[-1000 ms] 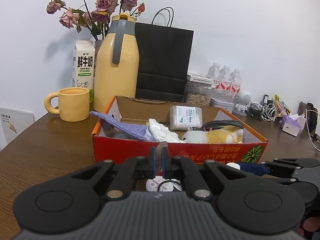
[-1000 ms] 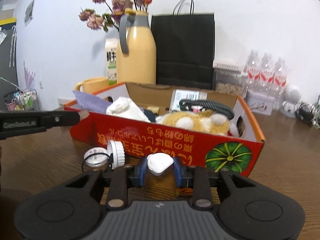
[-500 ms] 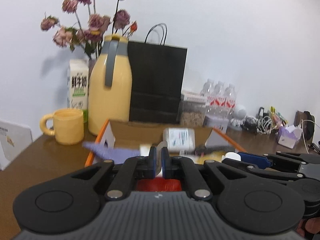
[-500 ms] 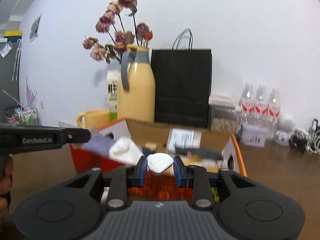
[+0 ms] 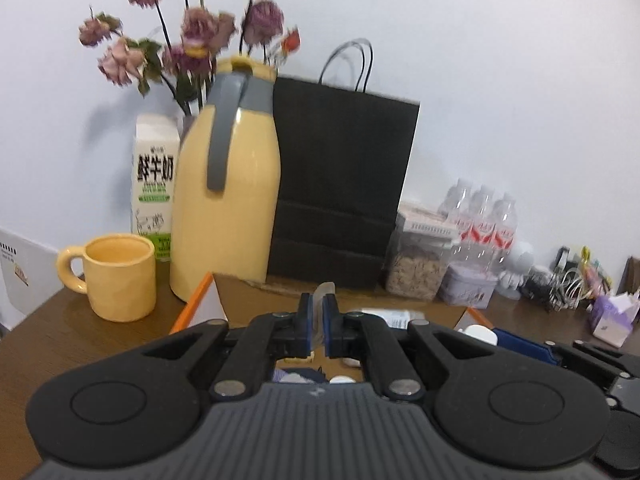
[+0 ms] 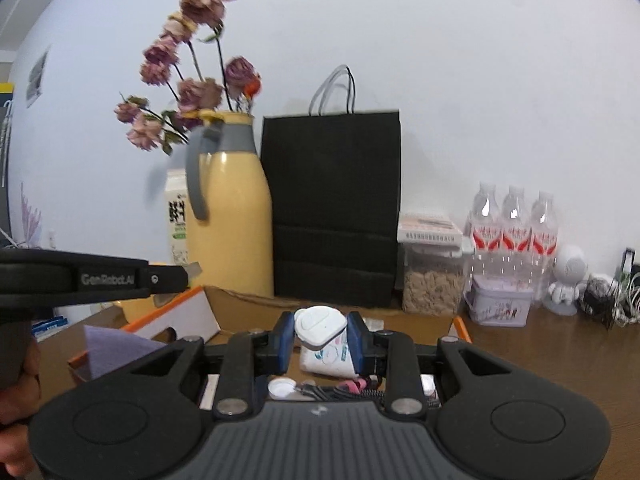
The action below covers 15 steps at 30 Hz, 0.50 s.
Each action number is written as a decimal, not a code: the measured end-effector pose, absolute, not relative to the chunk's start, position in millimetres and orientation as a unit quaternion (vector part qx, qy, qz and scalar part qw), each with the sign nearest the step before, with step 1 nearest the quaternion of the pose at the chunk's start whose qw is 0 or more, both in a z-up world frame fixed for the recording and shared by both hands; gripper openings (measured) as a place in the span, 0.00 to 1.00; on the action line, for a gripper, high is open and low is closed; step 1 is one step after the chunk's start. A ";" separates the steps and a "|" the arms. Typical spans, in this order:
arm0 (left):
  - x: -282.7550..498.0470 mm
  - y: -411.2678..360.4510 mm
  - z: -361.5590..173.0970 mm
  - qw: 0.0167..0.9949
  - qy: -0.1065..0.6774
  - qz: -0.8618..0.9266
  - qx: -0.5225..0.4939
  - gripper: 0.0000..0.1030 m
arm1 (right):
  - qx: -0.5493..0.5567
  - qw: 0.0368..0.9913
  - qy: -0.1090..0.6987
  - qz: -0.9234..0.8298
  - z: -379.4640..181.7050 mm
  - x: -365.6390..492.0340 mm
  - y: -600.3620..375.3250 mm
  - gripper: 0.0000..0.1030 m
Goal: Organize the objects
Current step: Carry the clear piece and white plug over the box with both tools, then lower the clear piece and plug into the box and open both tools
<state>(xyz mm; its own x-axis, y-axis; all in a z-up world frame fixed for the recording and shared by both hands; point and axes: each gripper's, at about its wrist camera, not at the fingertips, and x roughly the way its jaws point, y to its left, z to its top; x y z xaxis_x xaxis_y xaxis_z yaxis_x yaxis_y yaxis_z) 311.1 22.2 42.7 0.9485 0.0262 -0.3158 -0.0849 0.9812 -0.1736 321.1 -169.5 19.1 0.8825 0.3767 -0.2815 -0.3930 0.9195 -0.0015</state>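
right gripper point(image 6: 321, 338): closed on white plastic piece point(image 6: 319, 324), held above box point(image 6: 180, 316) for dropping in
left gripper point(image 5: 319, 326): pinched on thin clear strip point(image 5: 322, 300), raised over box too

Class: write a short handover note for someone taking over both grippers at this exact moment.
Right gripper: jaws shut on the white device, held above the open cardboard box.
Left gripper: jaws shut on a thin translucent strip, also over the box.
Done: box already holds a purple cloth and a white packet.
Left: release both items into the box.
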 end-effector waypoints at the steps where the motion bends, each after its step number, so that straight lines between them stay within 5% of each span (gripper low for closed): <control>1: 313.7 22.1 39.3 0.982 0.162 0.028 -0.089 0.06 | -0.029 0.969 0.144 0.198 15.9 323.2 -170.1 0.26; 10: 312.8 24.8 26.9 0.981 0.172 0.036 -0.079 0.12 | -0.032 0.968 0.165 0.185 5.2 324.0 -175.3 0.29; 11: 311.6 24.9 25.9 0.981 0.174 0.037 -0.078 0.31 | -0.030 0.969 0.168 0.179 4.2 323.7 -176.7 0.45; 12: 309.9 25.1 25.2 0.981 0.174 0.039 -0.079 0.61 | -0.029 0.970 0.169 0.173 3.6 322.8 -178.4 0.70; 14: 306.0 24.9 25.5 0.982 0.166 0.044 -0.077 0.95 | -0.028 0.974 0.161 0.160 3.6 319.8 -181.4 0.95; 15: 303.0 24.1 26.5 0.984 0.154 0.051 -0.075 1.00 | -0.027 0.975 0.156 0.155 4.2 318.1 -182.8 0.98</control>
